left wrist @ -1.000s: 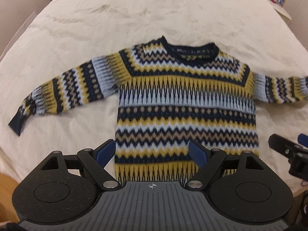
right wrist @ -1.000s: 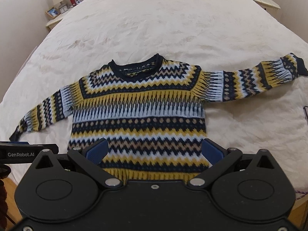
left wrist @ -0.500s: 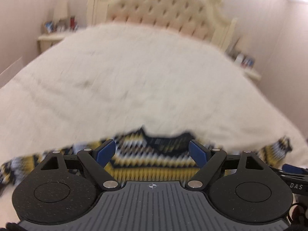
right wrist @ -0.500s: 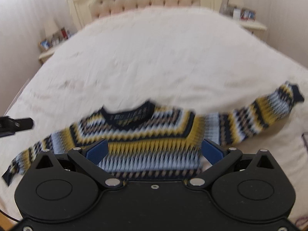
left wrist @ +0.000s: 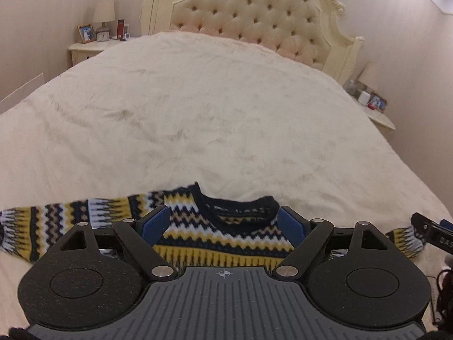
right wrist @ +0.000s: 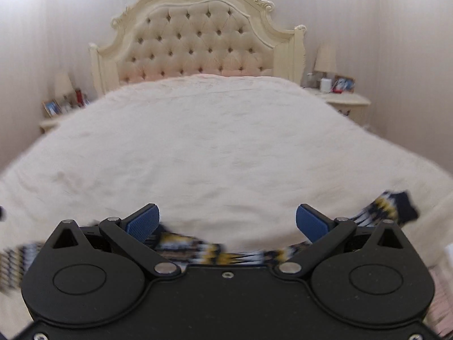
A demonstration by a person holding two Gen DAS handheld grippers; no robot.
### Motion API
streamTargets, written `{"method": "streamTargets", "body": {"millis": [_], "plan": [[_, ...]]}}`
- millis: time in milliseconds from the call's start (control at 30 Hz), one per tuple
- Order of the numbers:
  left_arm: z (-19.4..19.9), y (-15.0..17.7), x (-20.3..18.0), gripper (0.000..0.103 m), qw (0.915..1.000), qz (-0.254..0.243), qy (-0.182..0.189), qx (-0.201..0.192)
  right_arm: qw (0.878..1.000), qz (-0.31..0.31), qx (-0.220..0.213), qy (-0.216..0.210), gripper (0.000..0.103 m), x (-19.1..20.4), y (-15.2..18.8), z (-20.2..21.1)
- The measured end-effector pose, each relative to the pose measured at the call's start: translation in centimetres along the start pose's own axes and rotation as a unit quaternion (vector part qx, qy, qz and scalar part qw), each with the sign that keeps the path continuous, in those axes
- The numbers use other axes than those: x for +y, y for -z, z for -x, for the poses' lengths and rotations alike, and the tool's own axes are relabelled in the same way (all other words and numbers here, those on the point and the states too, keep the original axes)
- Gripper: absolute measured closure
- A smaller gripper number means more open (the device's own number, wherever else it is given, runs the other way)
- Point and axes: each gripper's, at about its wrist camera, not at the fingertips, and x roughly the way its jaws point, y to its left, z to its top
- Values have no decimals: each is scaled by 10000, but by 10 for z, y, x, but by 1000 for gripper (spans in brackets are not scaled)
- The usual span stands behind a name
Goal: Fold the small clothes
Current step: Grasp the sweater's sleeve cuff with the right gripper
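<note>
At the bottom of the left wrist view the left gripper (left wrist: pixel 223 225) stands wide apart, its blue pads (left wrist: pixel 155 223) empty, framing the collar of a small patterned sweater (left wrist: pixel 223 232) that lies flat on the bed cover (left wrist: pixel 215 119). One sleeve (left wrist: pixel 70 221) stretches toward the left edge of the frame, and the other sleeve's cuff shows at the lower right beside a black piece of the other tool. In the right wrist view, which is blurred, the right gripper (right wrist: pixel 226 222) is also spread wide with nothing between its pads; the sweater shows only as a streaked band along the lower middle, with a dark cuff (right wrist: pixel 396 206) at the right. Beyond the cover rises a tufted headboard (left wrist: pixel 249 19). A nightstand (left wrist: pixel 90 48) with a lamp (left wrist: pixel 104 14) sits at the upper left.
</note>
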Motion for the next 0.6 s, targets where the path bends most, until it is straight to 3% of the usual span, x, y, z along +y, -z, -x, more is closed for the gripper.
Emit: {"method": "streamTargets", "body": {"millis": [267, 367, 600], "plan": [[-21, 21, -23, 20, 9975, 428, 231, 517, 9962, -201, 834, 135, 2, -82, -5, -60], [-29, 31, -32, 20, 9962, 496, 80, 707, 9946, -111, 1000, 242, 11, -112, -14, -70], [-42, 45, -49, 18, 9930, 493, -229, 1047, 9881, -360, 1340, 669, 15, -200, -21, -93]]}}
